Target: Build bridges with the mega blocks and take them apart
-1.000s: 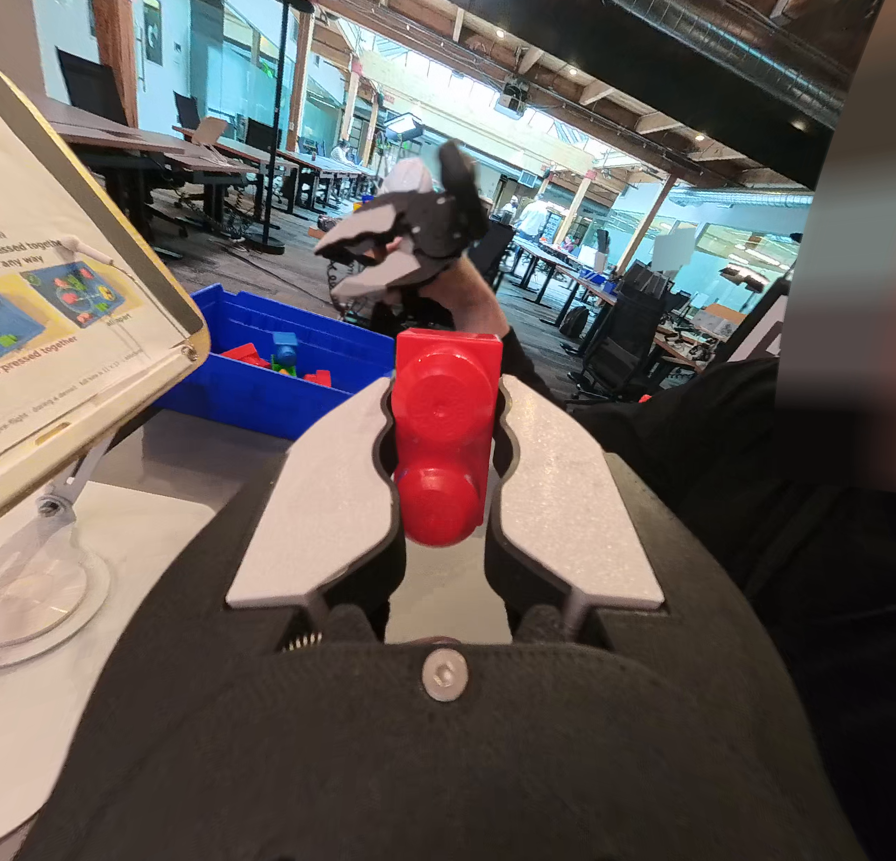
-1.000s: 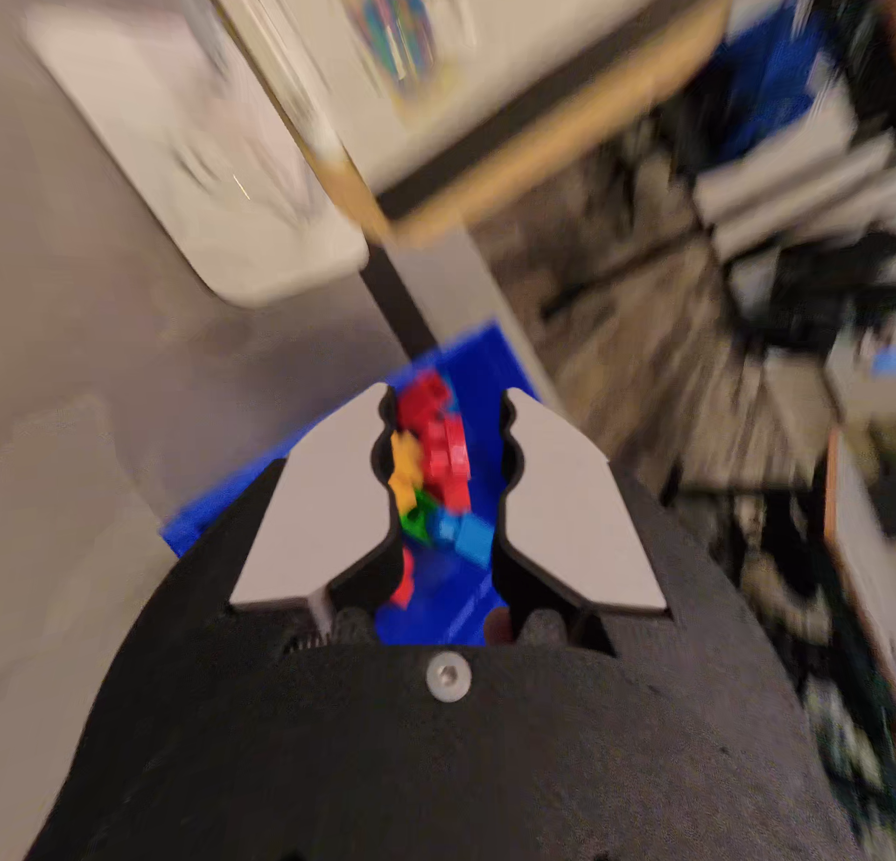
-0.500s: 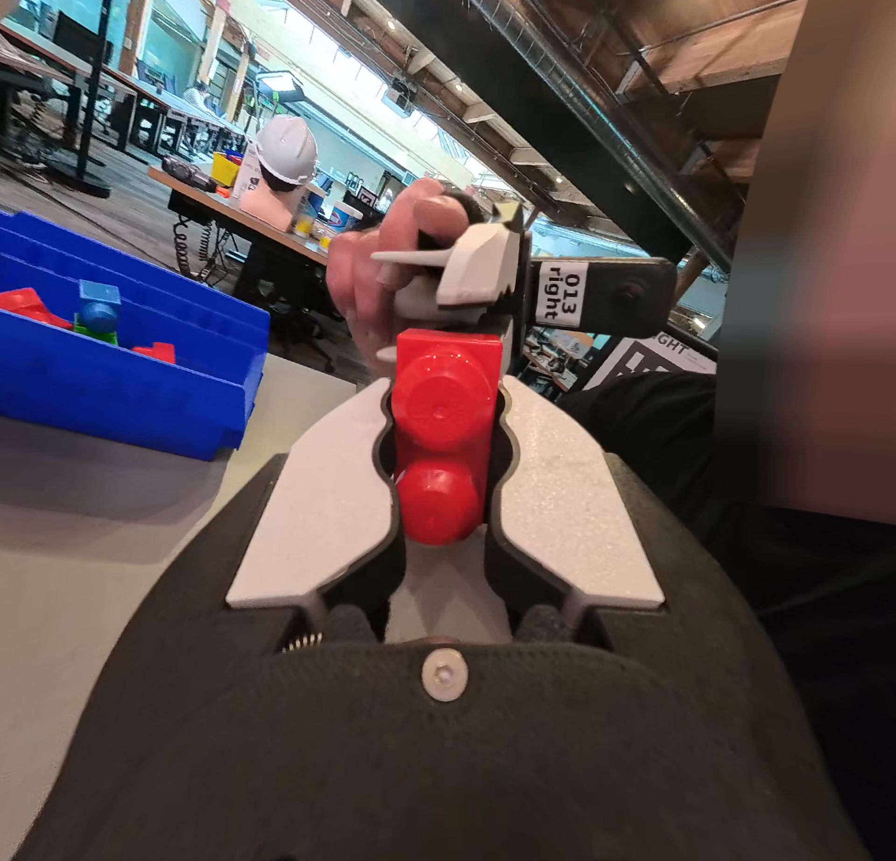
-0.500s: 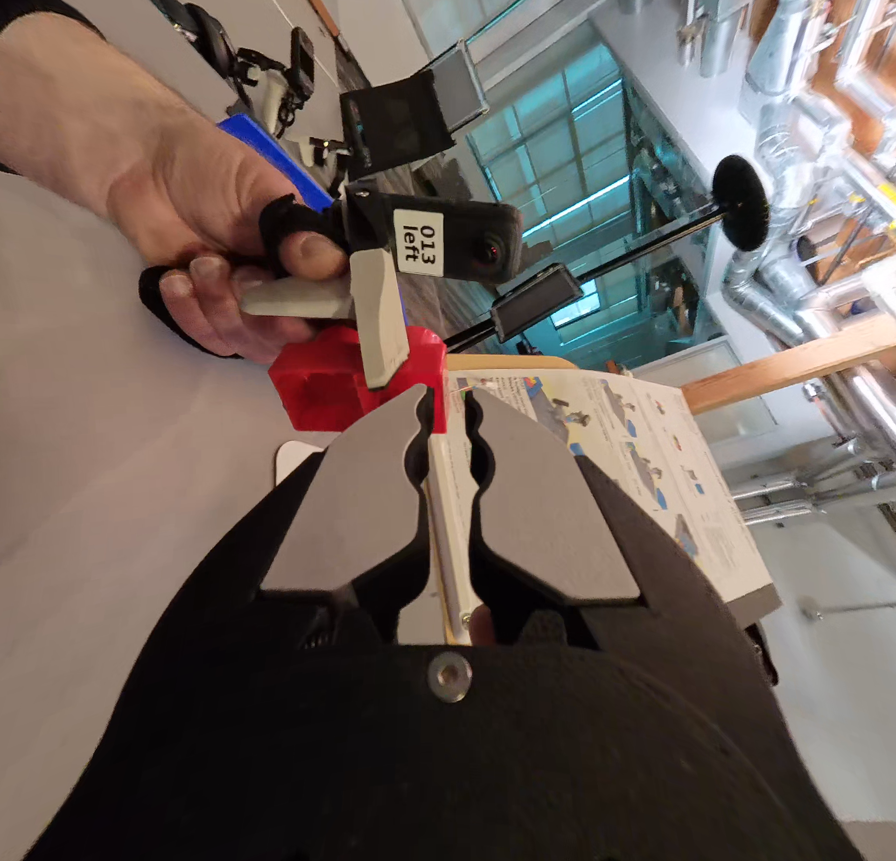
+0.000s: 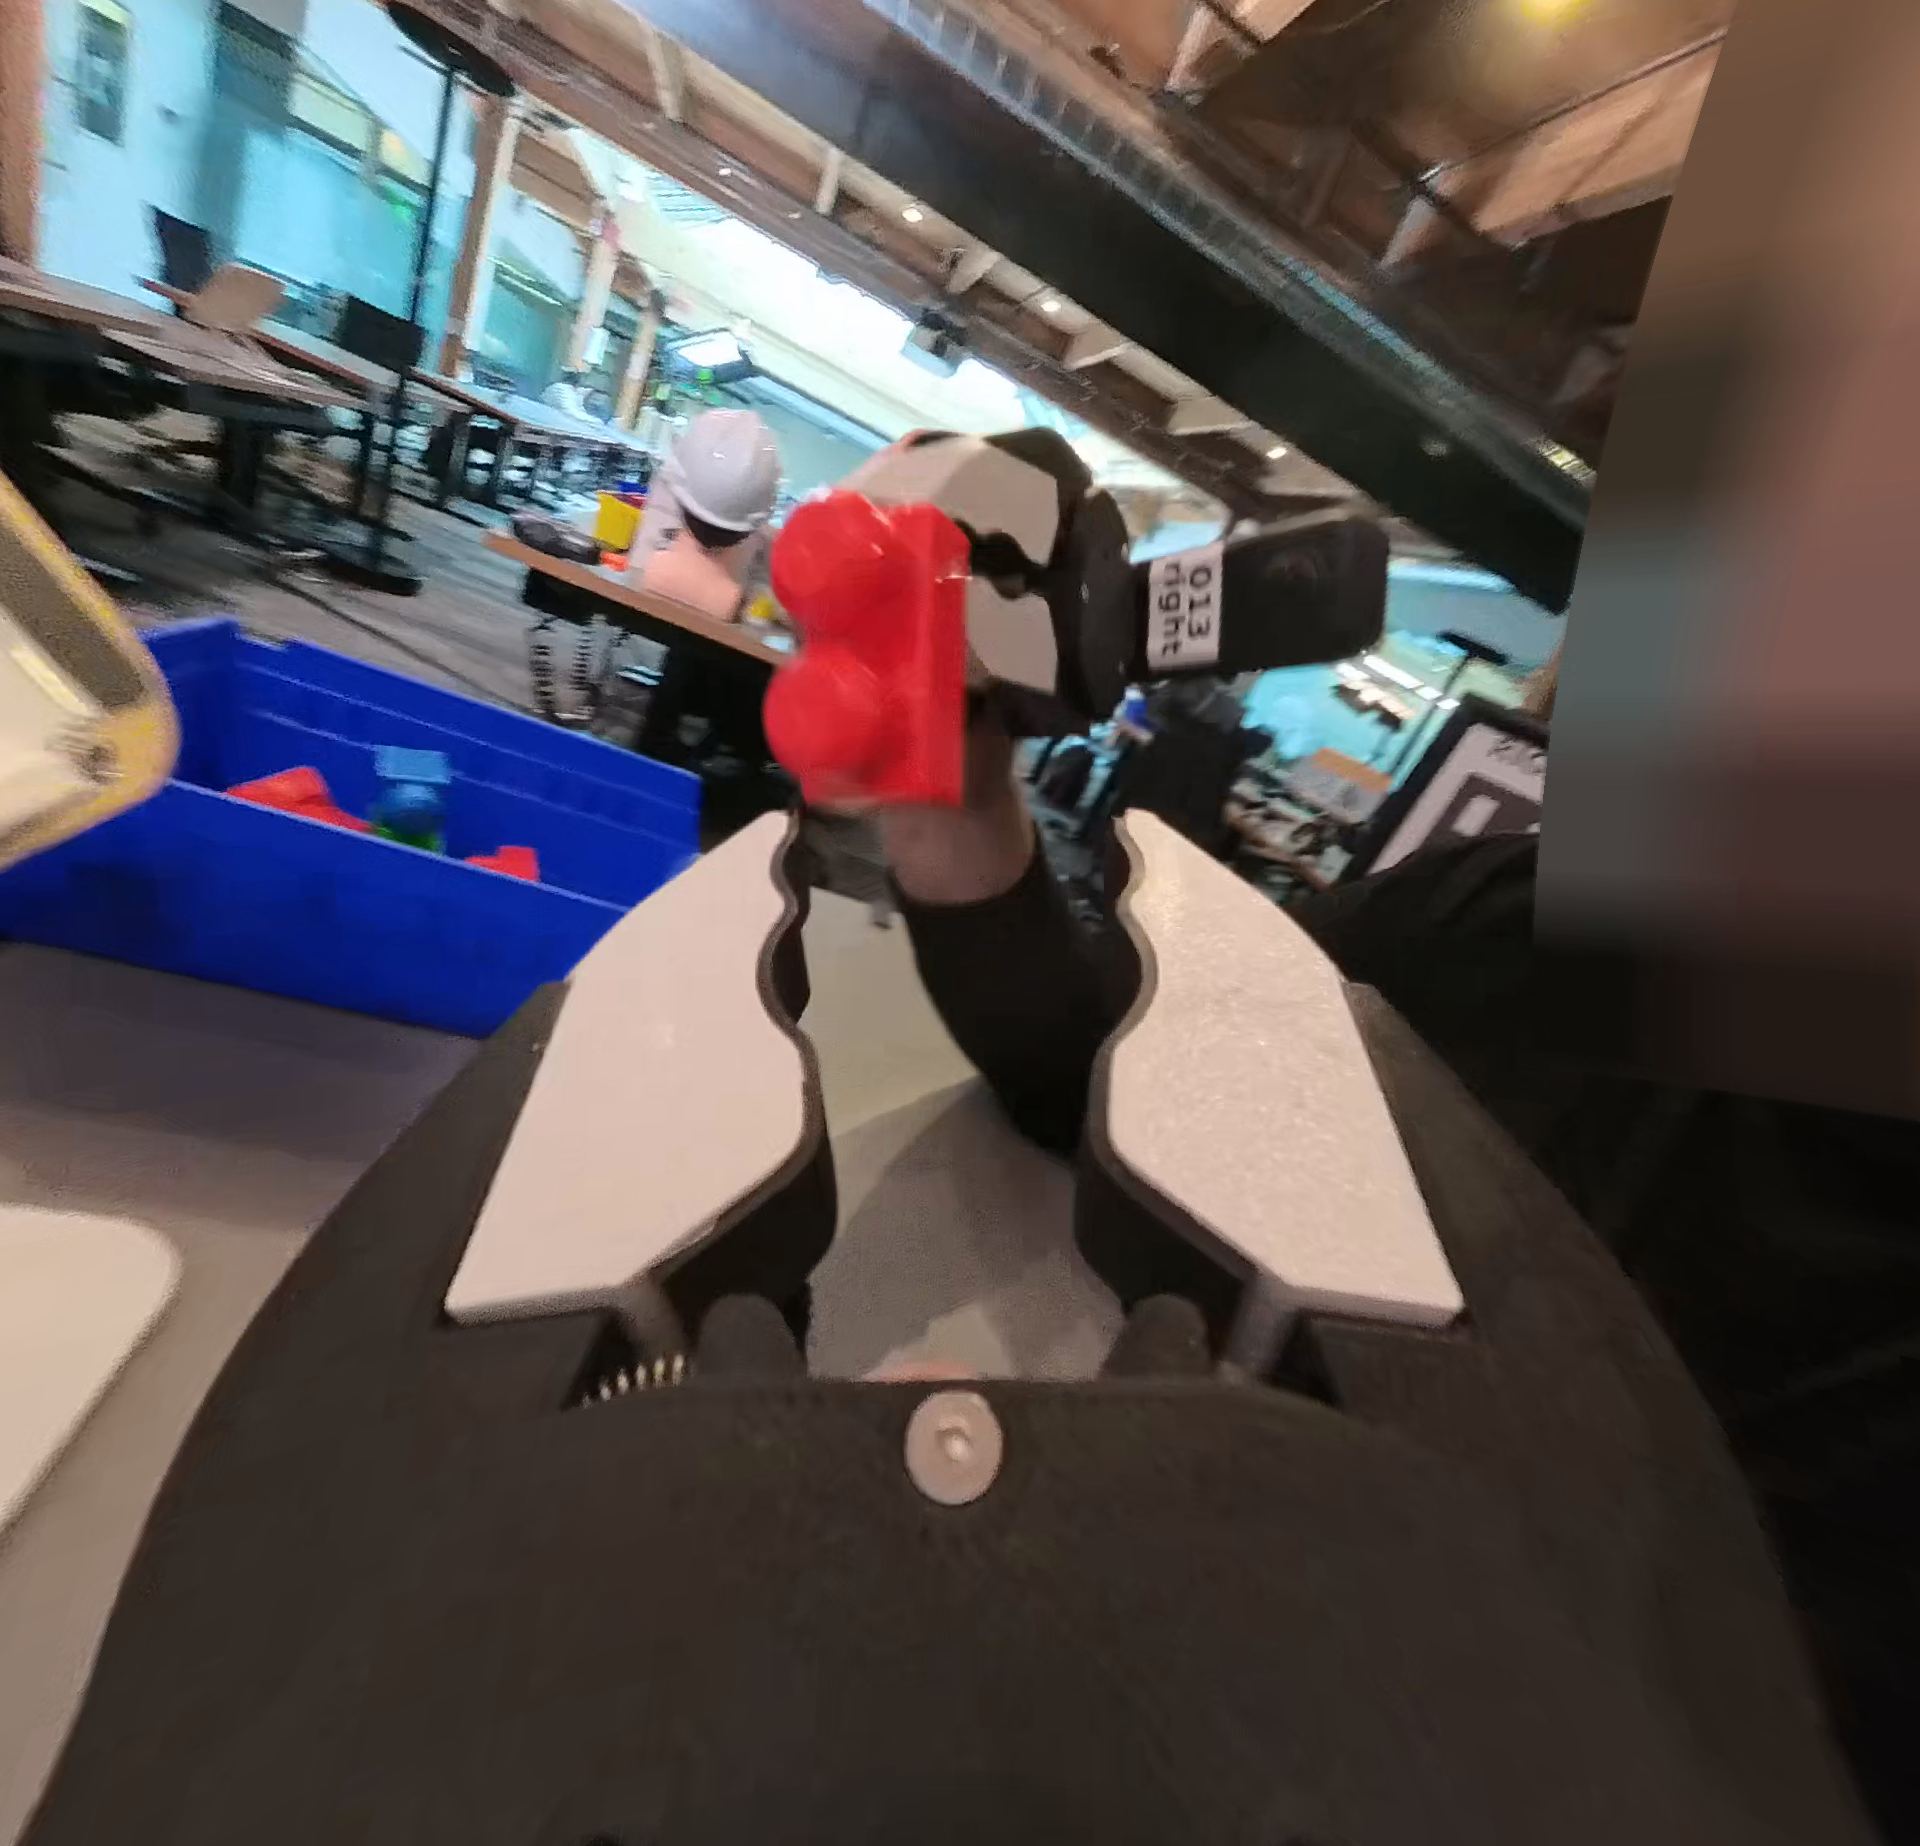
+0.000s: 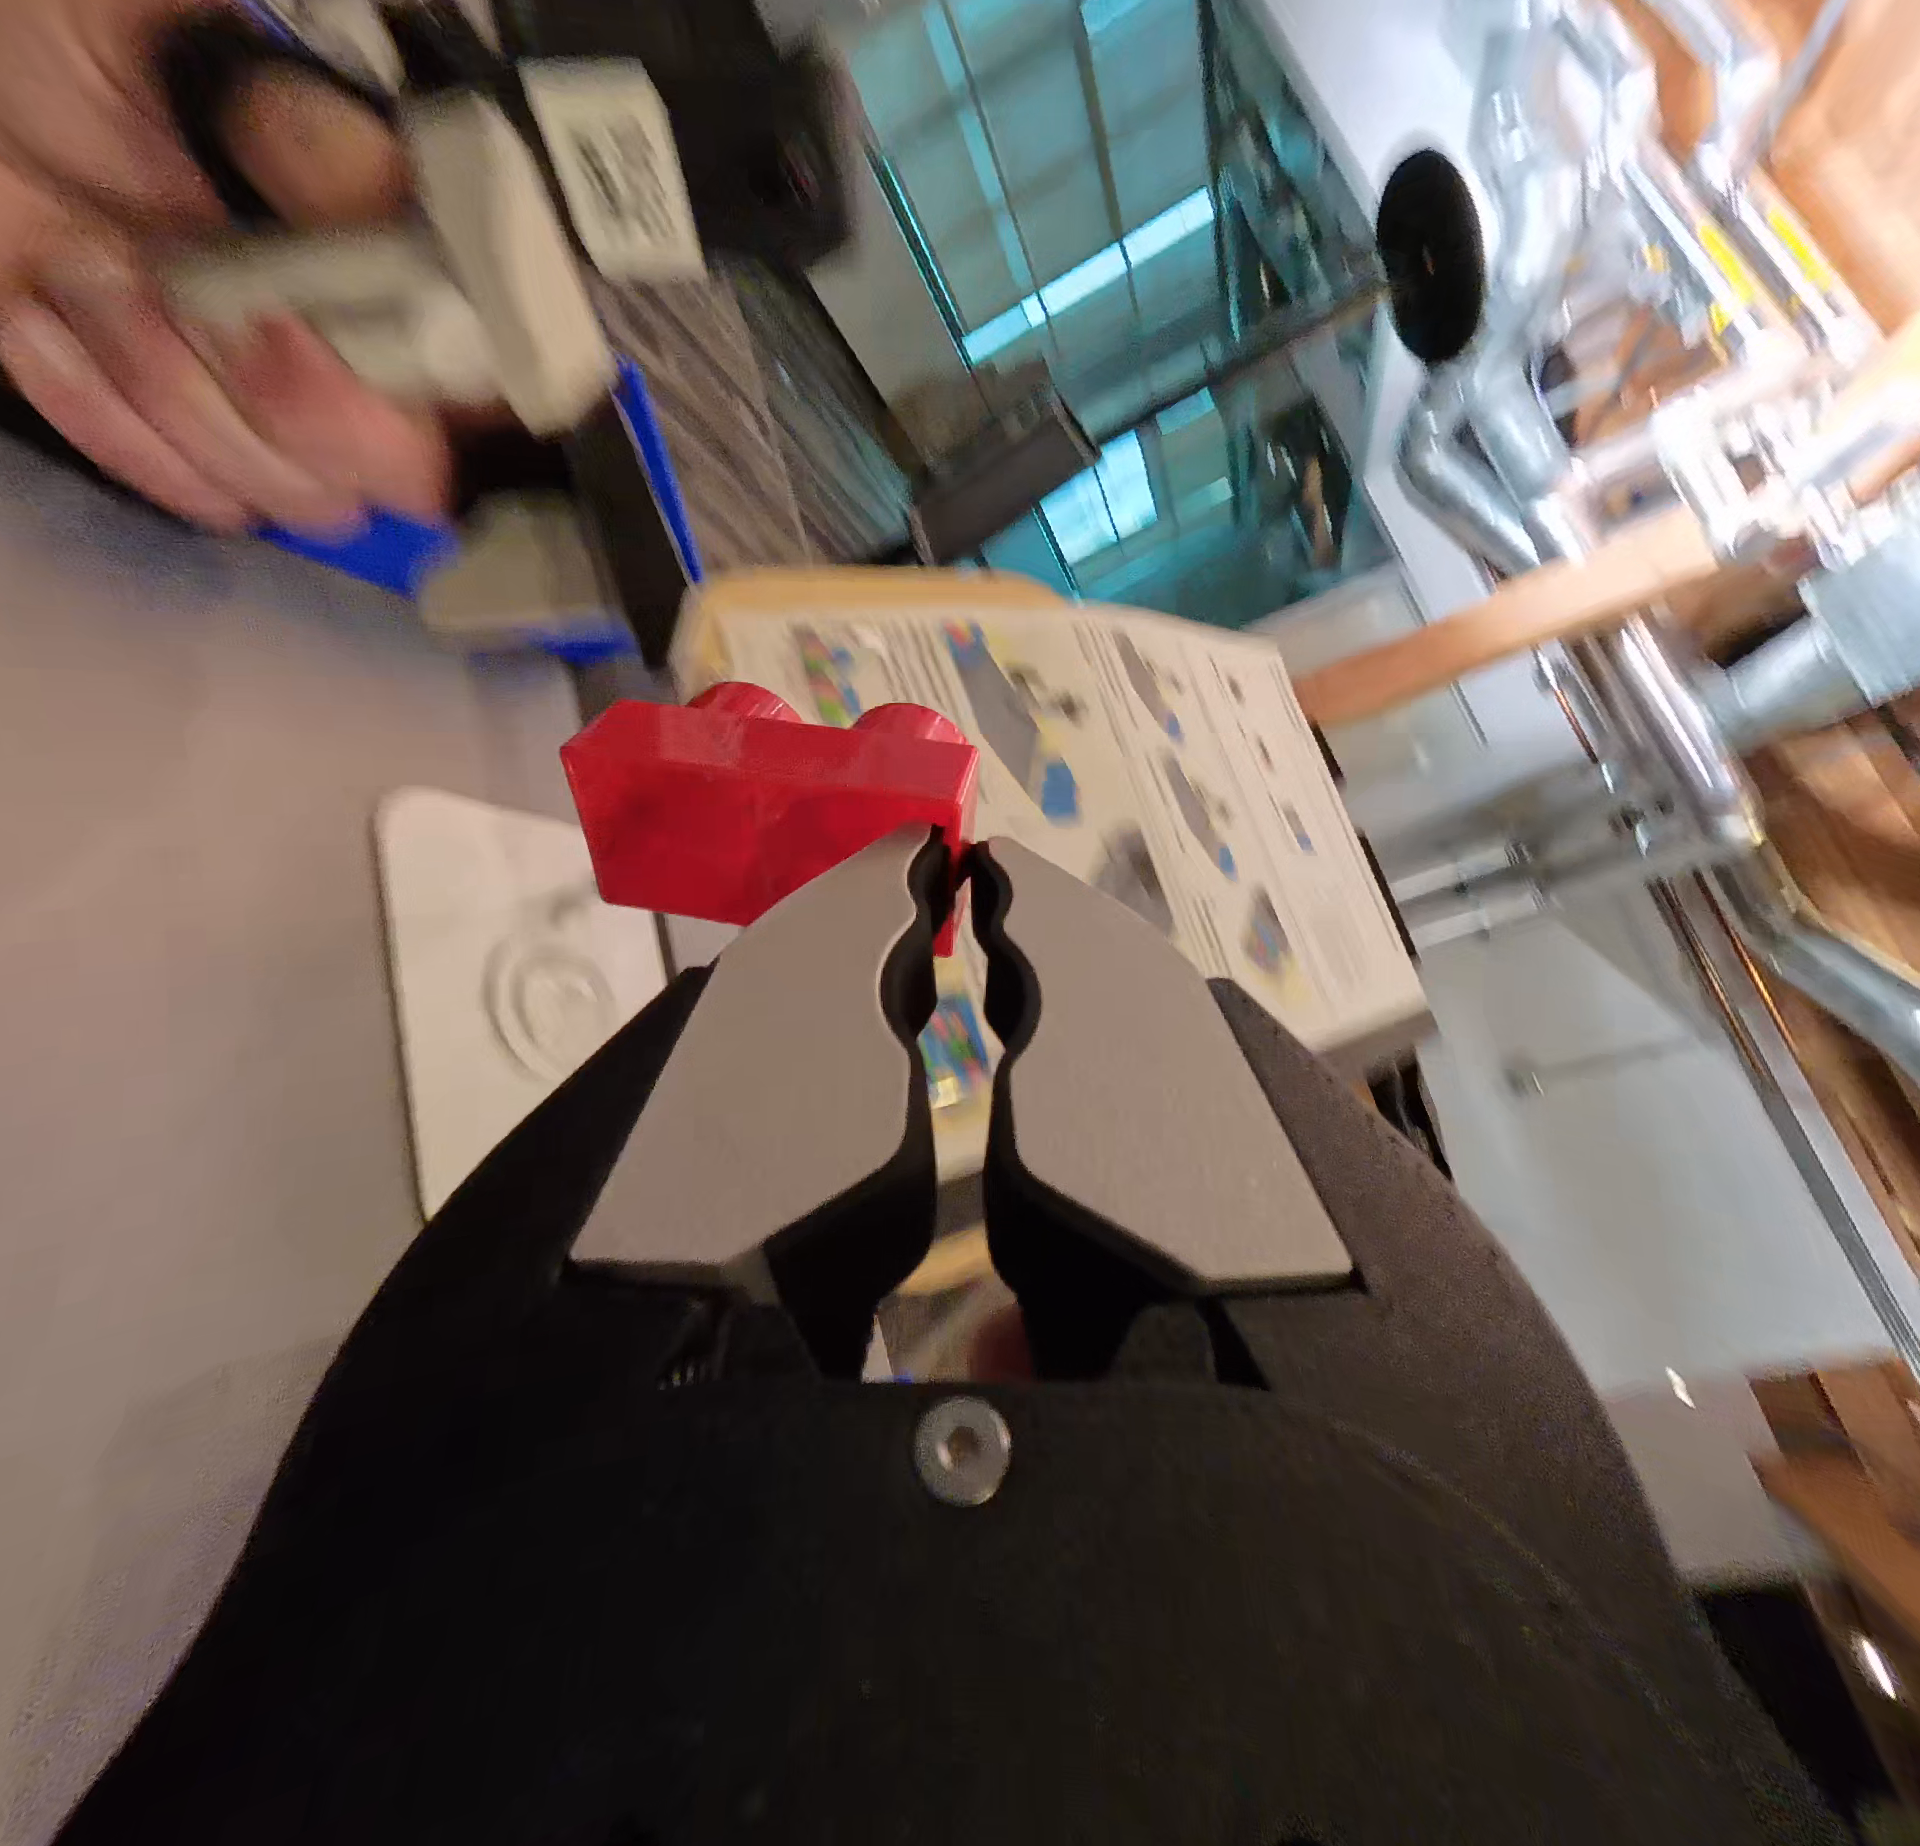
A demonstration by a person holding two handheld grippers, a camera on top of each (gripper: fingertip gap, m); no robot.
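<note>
Right gripper [image 6: 958, 851] pinches red block [image 6: 764, 809] by one thin wall; left gripper [image 5: 961, 861] open, empty.
Edge hold looks marginal: carry level, avoid twisting.

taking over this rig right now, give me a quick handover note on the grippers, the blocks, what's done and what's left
Left gripper: open, nothing in it.
Right gripper: shut on the thin wall at one edge of the red block, holding it in the air above the table.
More blocks lie in the blue bin; the instruction sheet on its stand is beside it.
Done: nothing built that shows.
Left: likely set this block down and stack the bridge, then take it apart.
</note>
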